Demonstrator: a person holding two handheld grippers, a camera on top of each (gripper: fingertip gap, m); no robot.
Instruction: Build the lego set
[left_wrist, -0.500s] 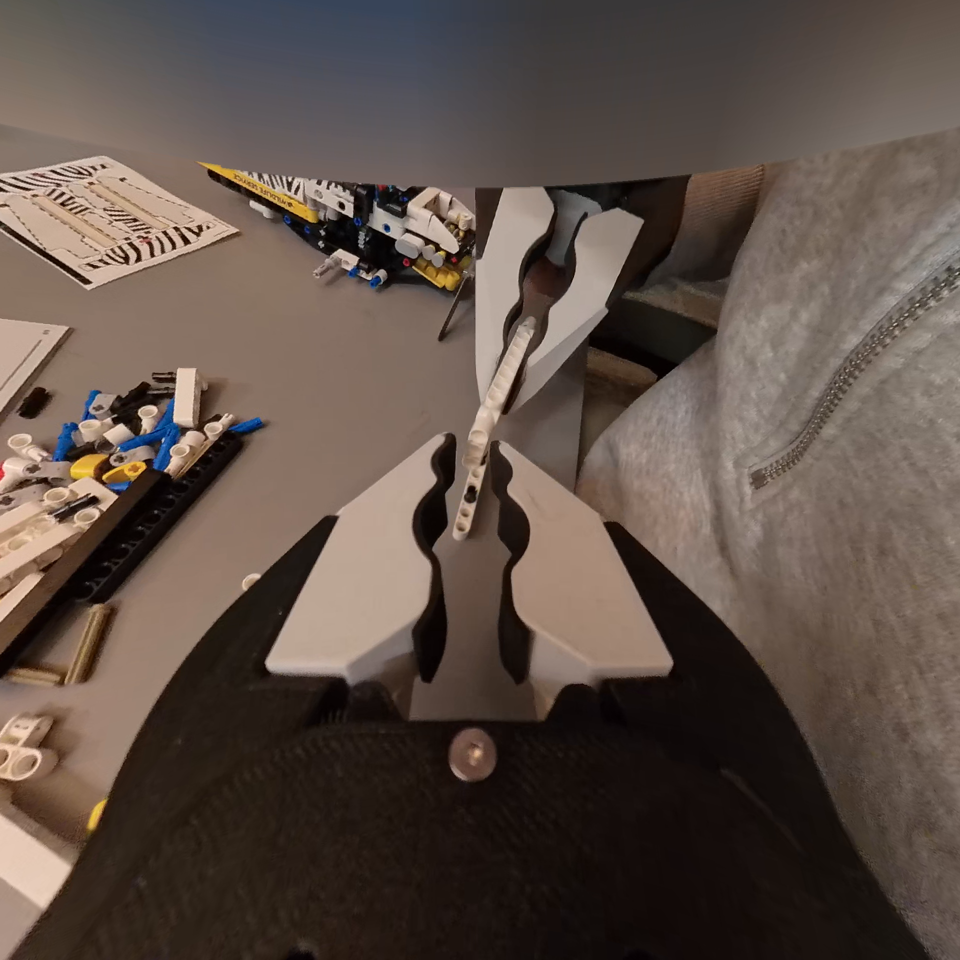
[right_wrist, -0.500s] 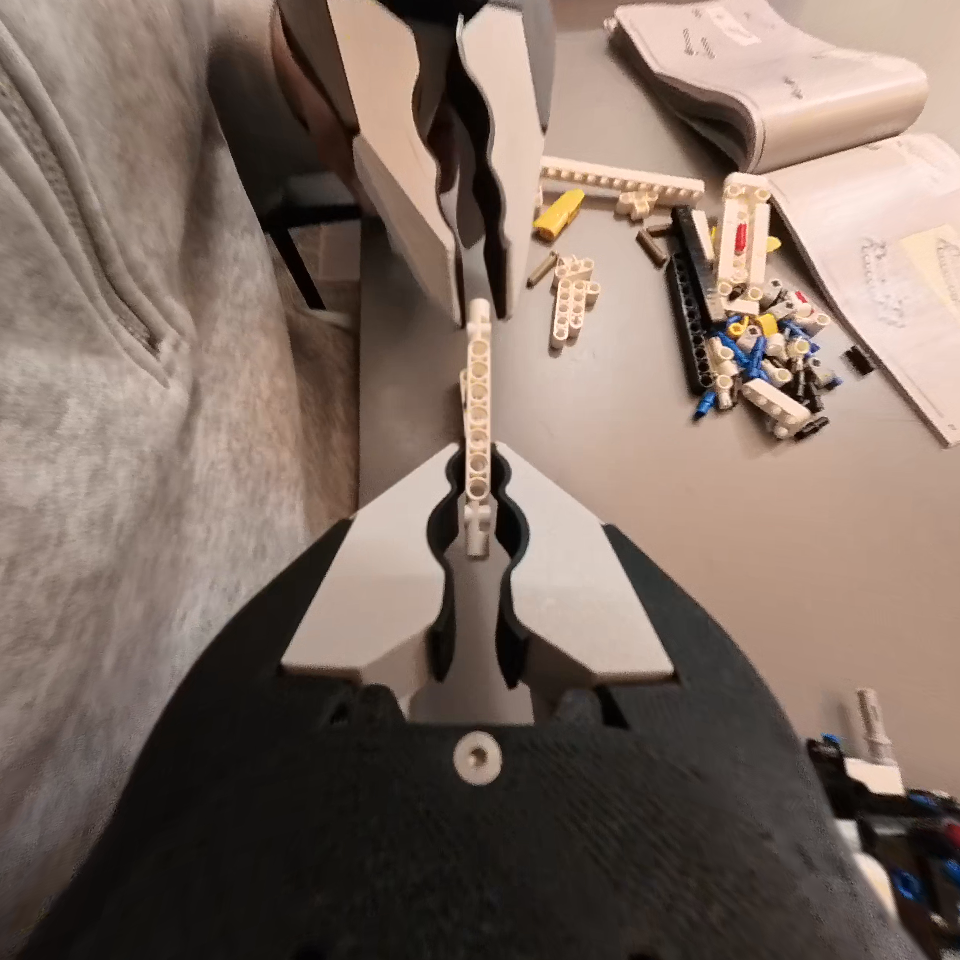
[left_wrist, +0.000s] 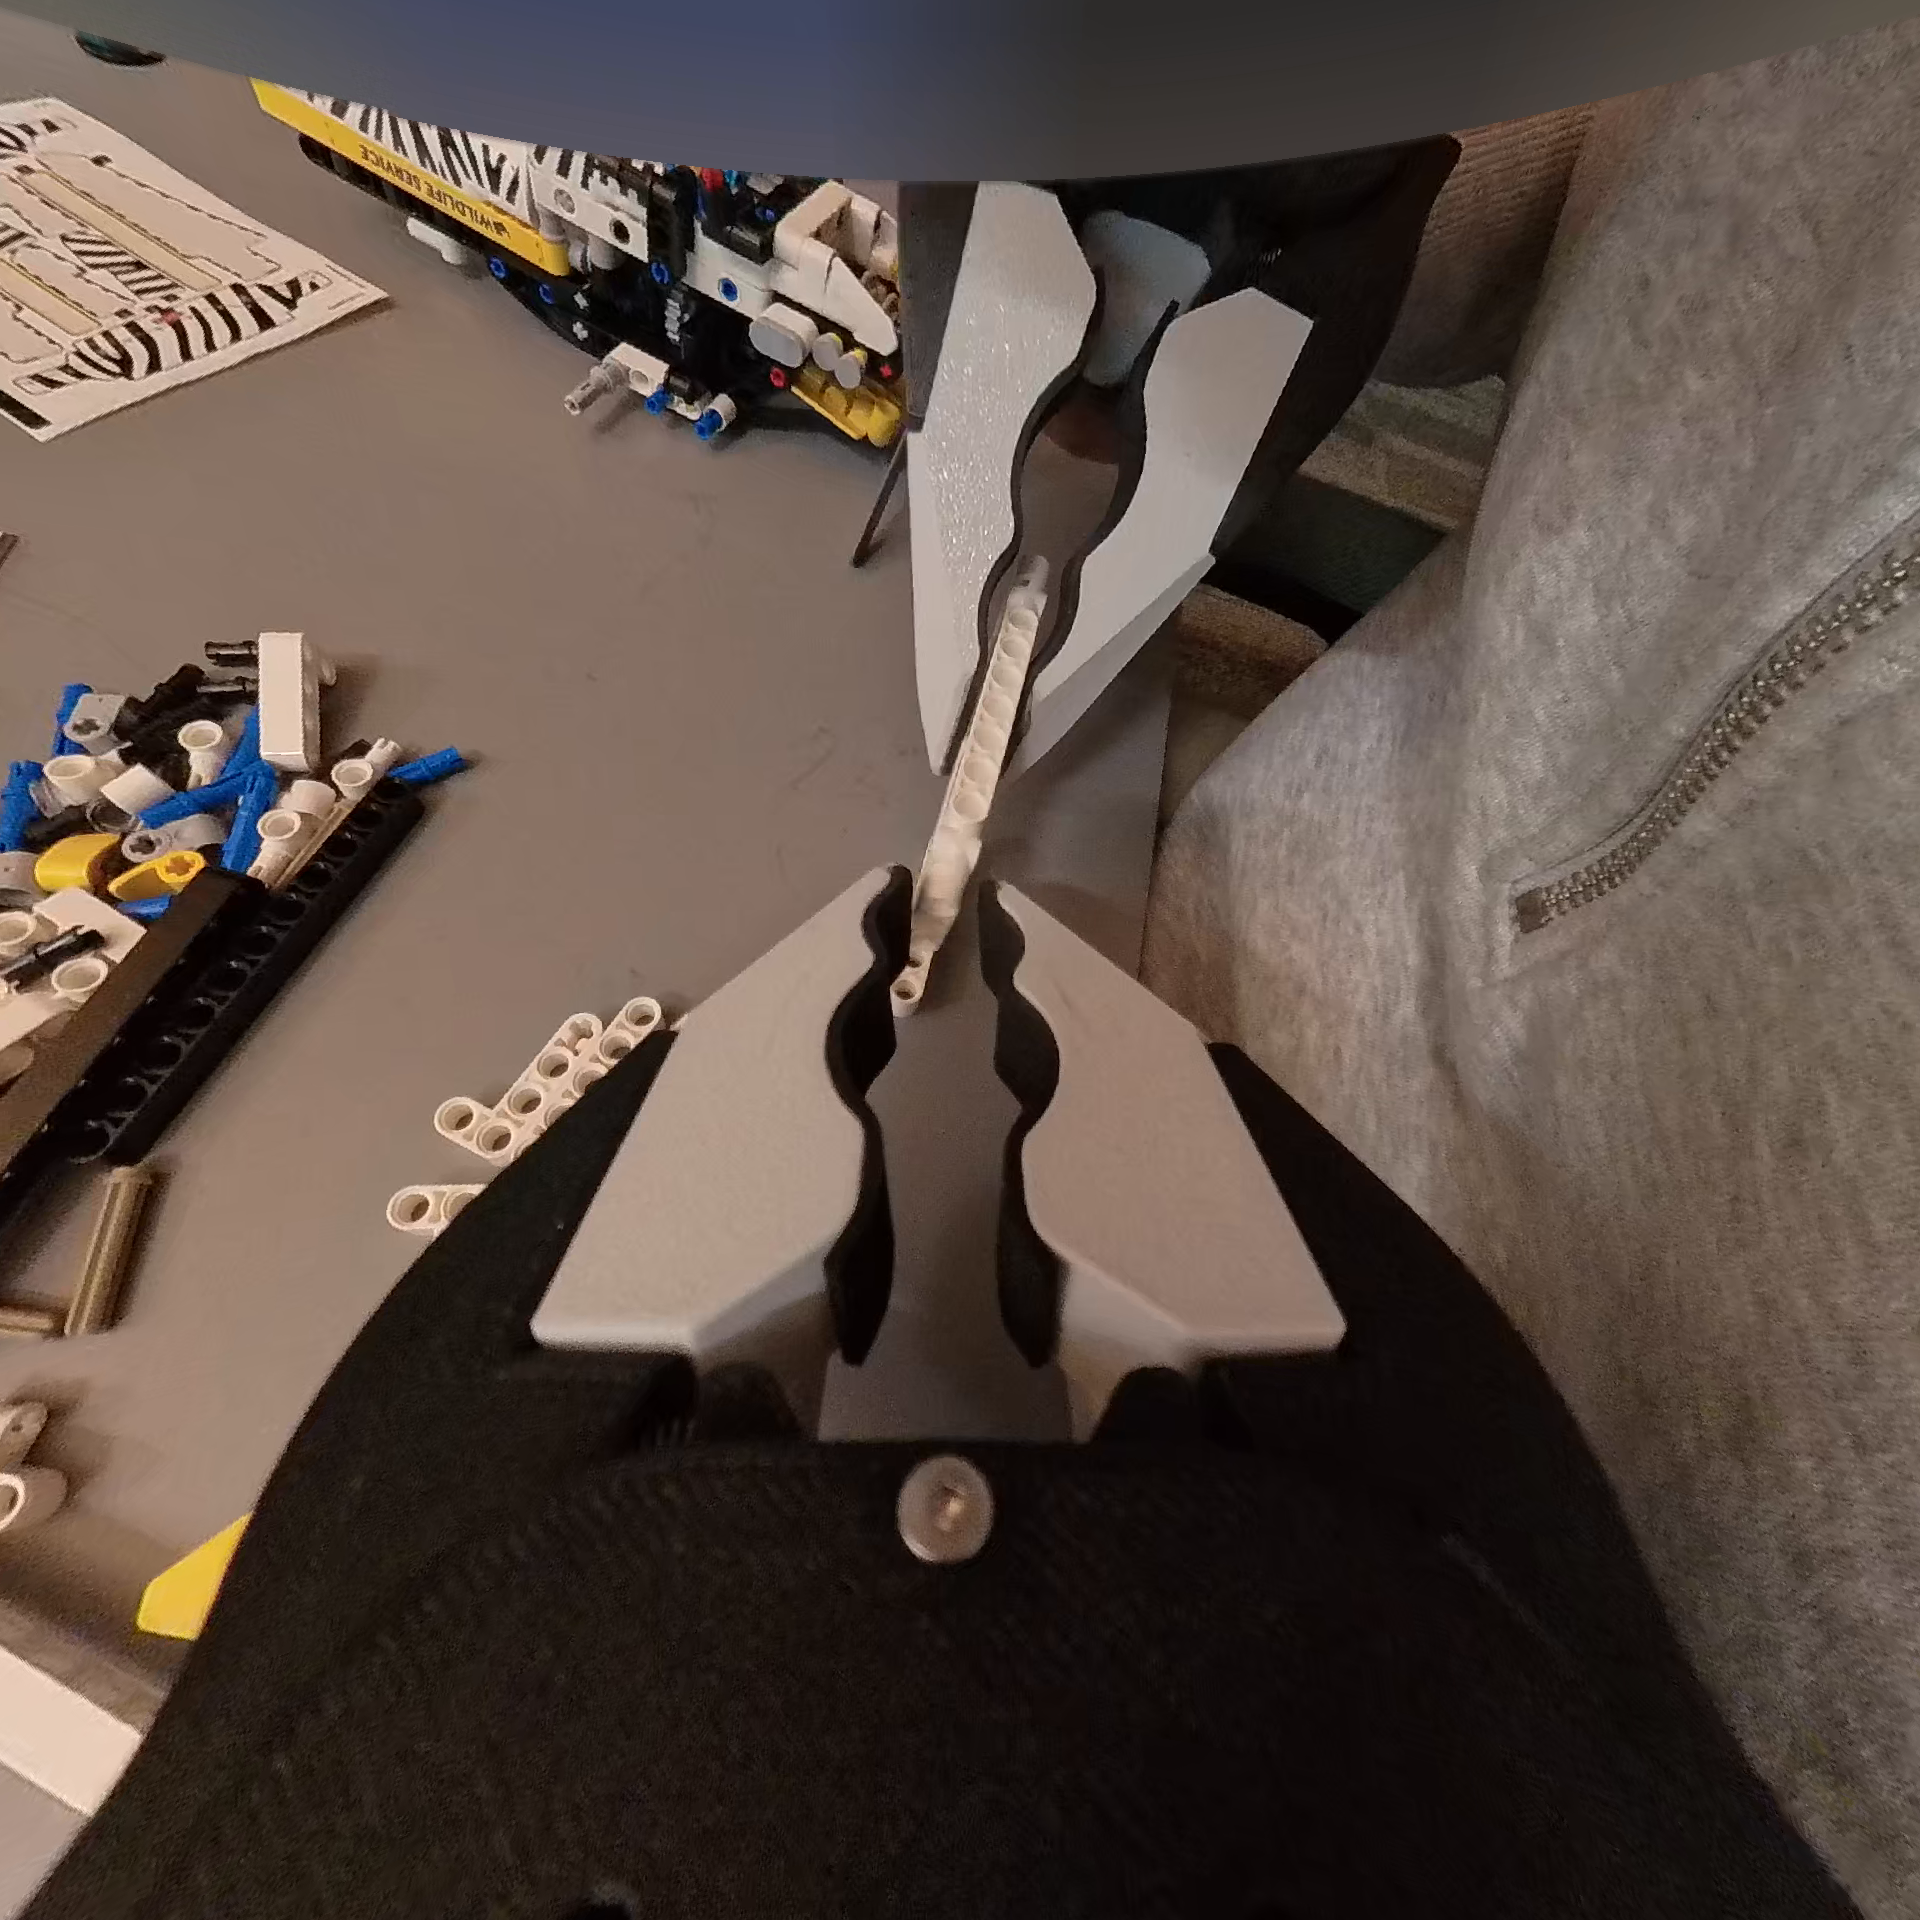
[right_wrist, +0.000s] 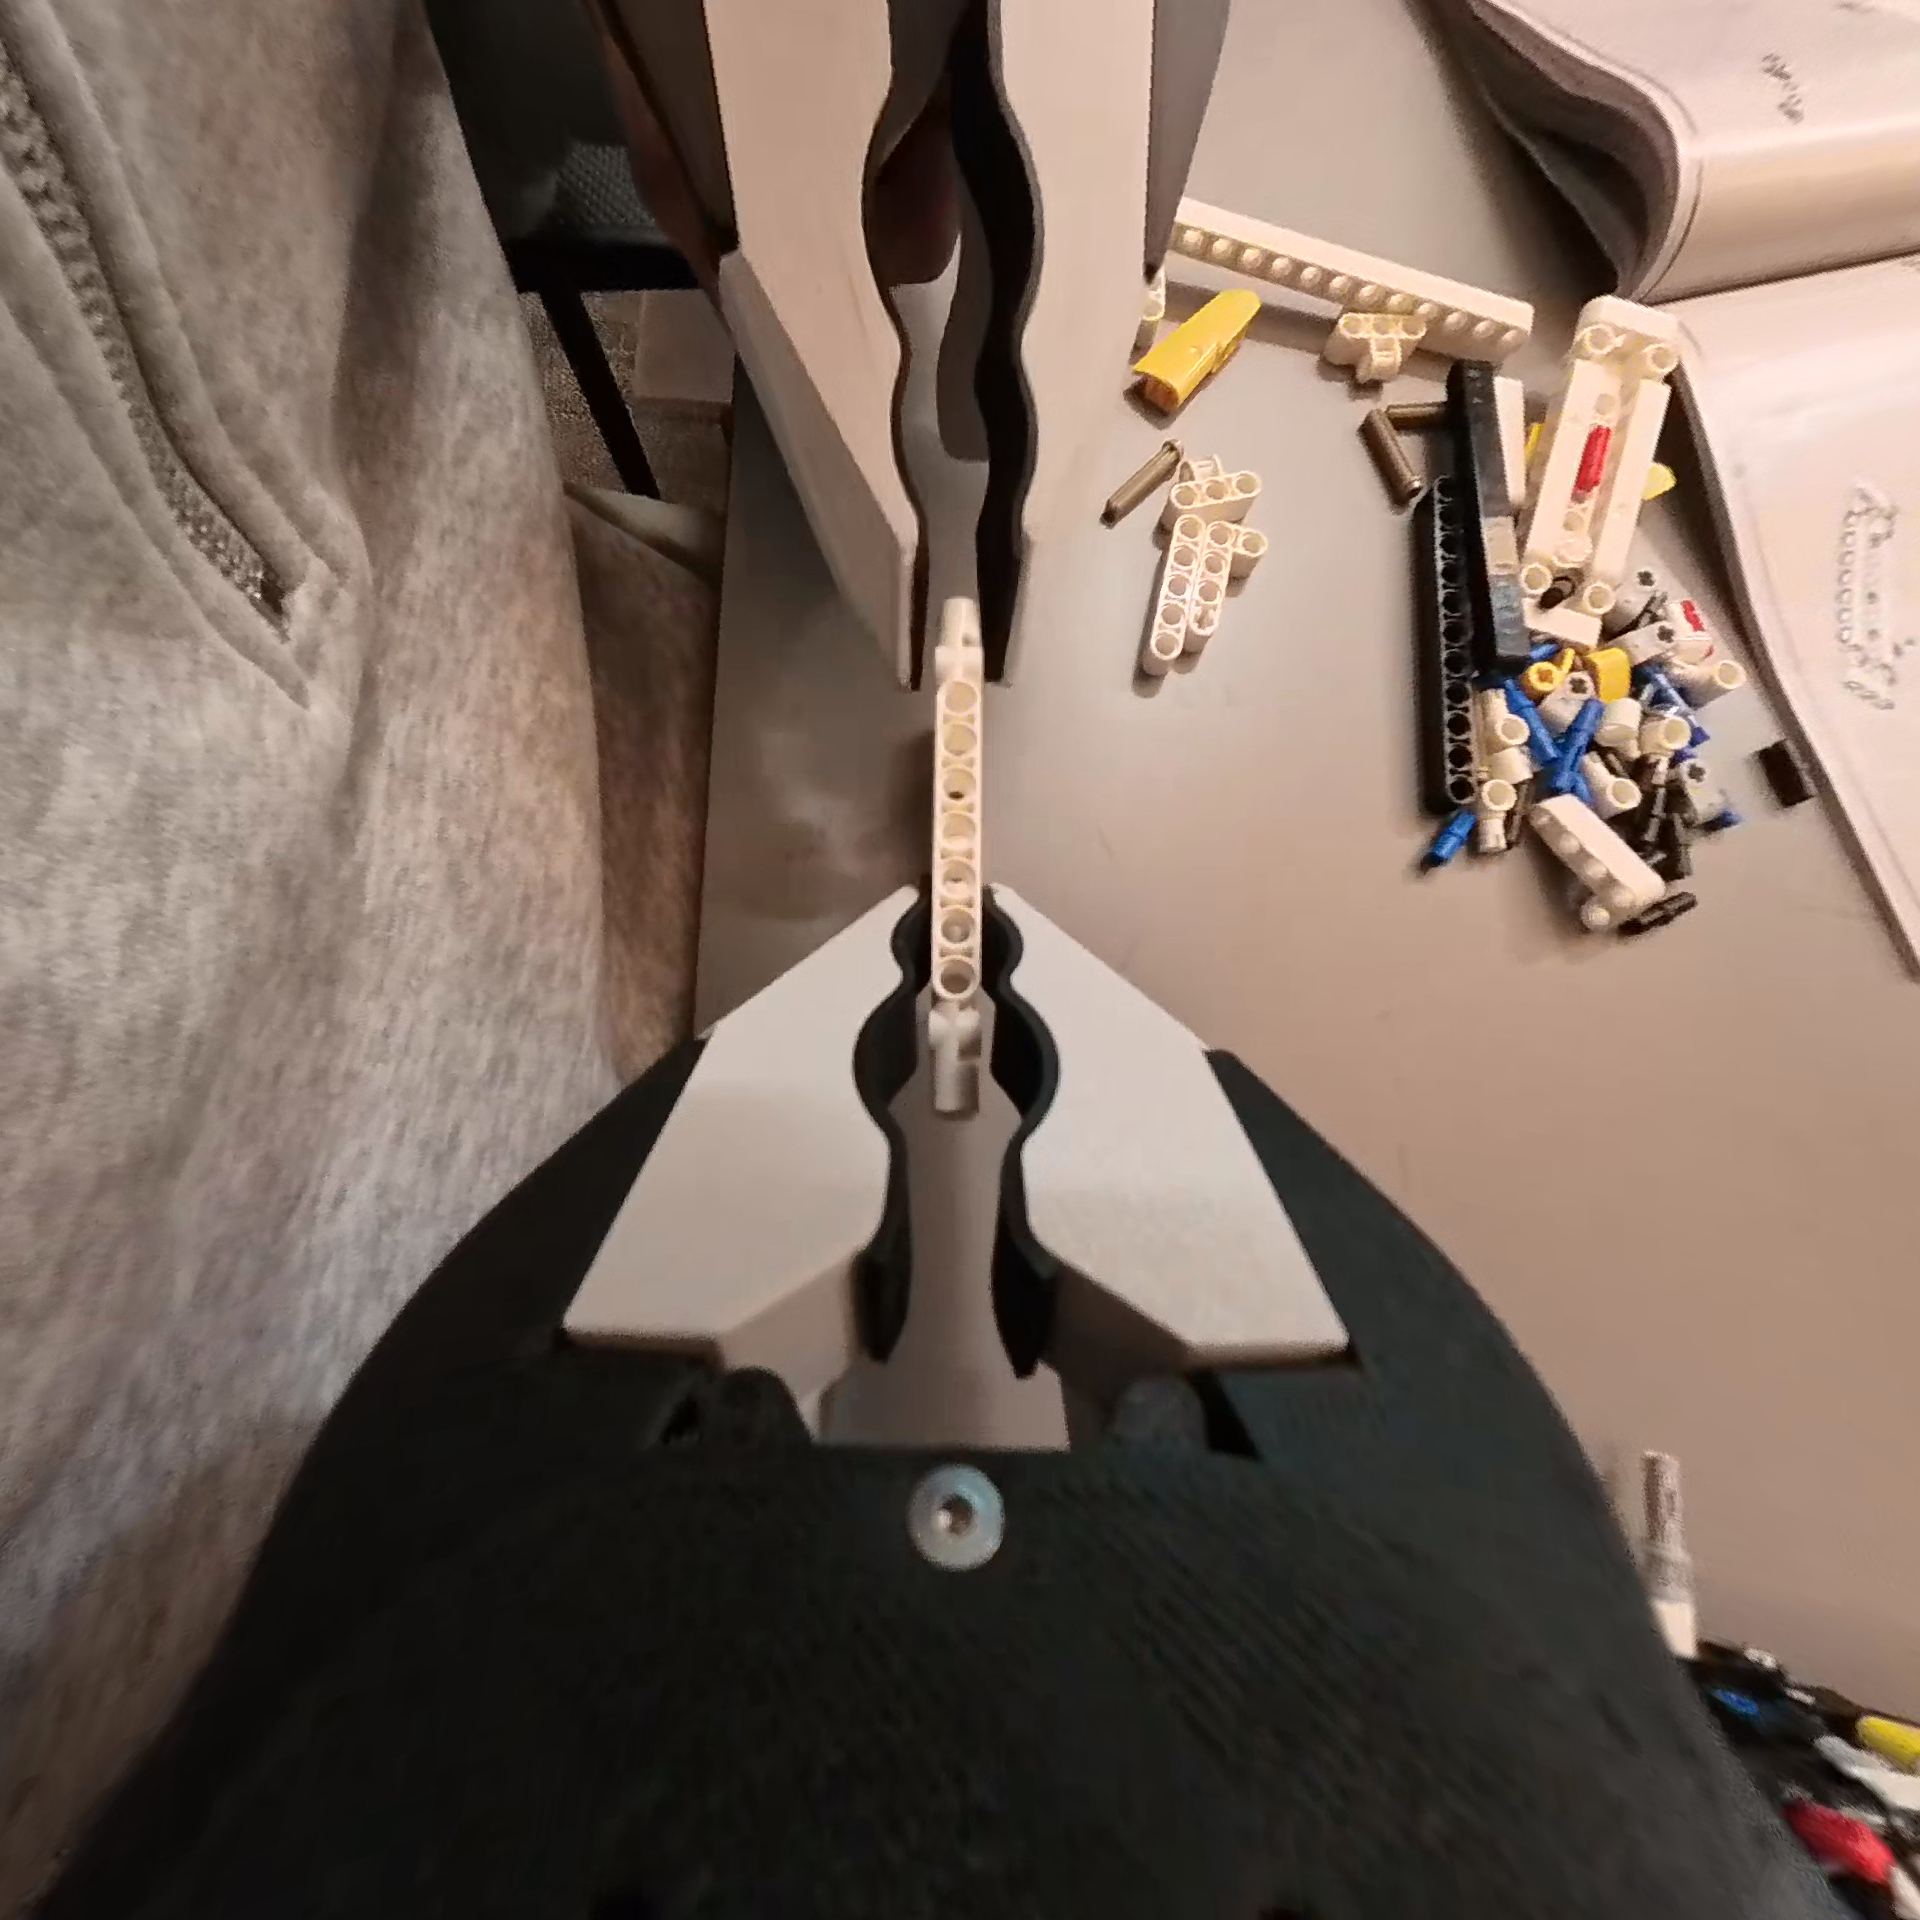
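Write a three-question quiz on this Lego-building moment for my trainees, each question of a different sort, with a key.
1. True or false: the white beam lies flat on the table.
2. What colour is the long holed beam beside the pile of small parts? A white, B black, C yellow.
3. Fill in: the white beam is gripped by ___ grippers.

Key
1. False: it is held up between the grippers.
2. B.
3. Both: the left gripper holds one end and the right gripper holds the other.
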